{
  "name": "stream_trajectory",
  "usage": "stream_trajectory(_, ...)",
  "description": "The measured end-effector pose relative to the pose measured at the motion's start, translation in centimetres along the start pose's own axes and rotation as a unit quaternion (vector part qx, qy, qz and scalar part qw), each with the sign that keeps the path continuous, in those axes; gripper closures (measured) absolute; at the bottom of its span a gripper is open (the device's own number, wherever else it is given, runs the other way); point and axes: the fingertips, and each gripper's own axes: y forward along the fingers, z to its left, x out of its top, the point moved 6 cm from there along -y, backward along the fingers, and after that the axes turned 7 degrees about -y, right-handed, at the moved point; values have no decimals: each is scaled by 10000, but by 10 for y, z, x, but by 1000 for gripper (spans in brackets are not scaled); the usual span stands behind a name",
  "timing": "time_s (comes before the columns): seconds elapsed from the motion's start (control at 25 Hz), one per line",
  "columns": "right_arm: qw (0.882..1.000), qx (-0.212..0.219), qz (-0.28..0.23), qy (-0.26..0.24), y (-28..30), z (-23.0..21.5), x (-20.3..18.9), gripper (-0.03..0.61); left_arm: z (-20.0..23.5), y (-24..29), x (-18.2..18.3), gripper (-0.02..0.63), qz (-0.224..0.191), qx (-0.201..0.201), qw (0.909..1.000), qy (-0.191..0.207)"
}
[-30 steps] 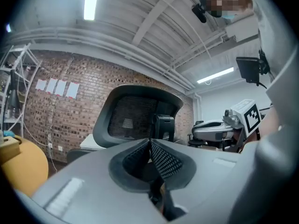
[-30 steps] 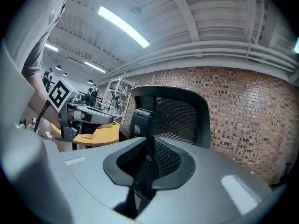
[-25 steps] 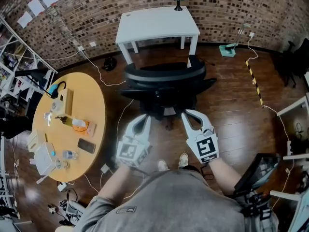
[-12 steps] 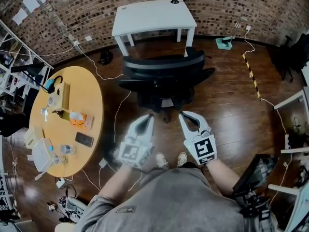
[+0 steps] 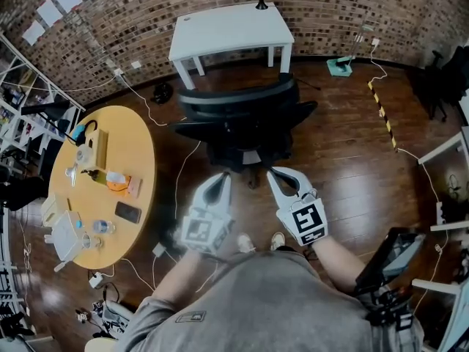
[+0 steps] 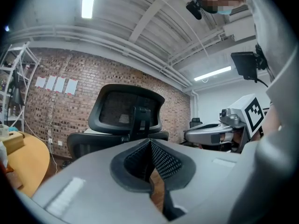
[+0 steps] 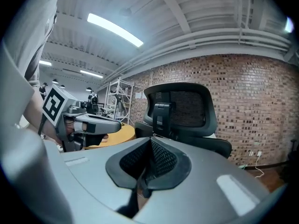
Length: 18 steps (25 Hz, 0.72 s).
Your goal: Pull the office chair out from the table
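A black office chair stands on the wooden floor, its back turned to me, a short way in front of a white table. The chair's mesh back fills the middle of the left gripper view, and it shows again as the chair in the right gripper view. My left gripper is shut and empty, just short of the chair's base. Beside it my right gripper is also shut with nothing in it. Neither touches the chair.
A round yellow table with a phone, bottles and boxes stands at the left. Cables trail over the floor. Metal shelving lines the far left, and a brick wall runs behind the white table. More furniture crowds the right edge.
The chair now sits a little farther from both grippers than a second ago, and both grippers have drawn back slightly toward me. Both still look shut.
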Motion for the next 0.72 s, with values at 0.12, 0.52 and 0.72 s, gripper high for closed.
stream_trajectory(0.12,10000,45,-8,-32,-2,-1,1,566,-2,1,1,612,-143,3,9999,31)
stream_trajectory(0.52,9999,37,8,-131,-7,-5,1,566,-6,0,3,612,-68,63,9999,96)
stream_trajectory(0.72,9999,21,53,-144,-4,-5,1,566,-3,-1,5,612,-56,68,9998,175)
